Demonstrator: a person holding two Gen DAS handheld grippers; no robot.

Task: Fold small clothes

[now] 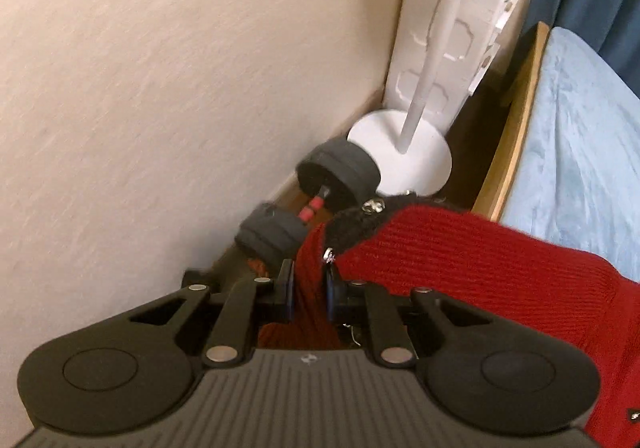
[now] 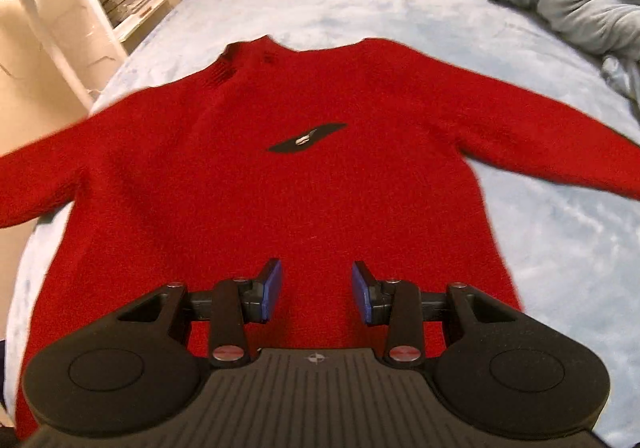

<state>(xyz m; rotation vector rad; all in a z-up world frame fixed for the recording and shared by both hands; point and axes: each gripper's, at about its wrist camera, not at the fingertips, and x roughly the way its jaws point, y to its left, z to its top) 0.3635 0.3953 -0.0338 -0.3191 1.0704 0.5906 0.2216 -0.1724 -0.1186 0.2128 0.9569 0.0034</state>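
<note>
The red sweater [image 2: 280, 175] lies flat on the bed [image 2: 540, 248], sleeves out — no fold made. My left gripper [image 1: 310, 288] pinches sweater fabric; my right gripper [image 2: 316, 290] hovers spread above the hem.

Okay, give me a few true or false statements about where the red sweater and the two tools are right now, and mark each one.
1. The left tool is clamped on red knit of the sweater. True.
2. The right tool grips the sweater's collar. False: it is open over the lower body, holding nothing.
3. The sweater lies spread on the light blue bed cover with sleeves out to both sides. True.
4. A green patch sits on the sweater. False: the patch is black.
5. A dumbbell lies by the wall. True.
</note>
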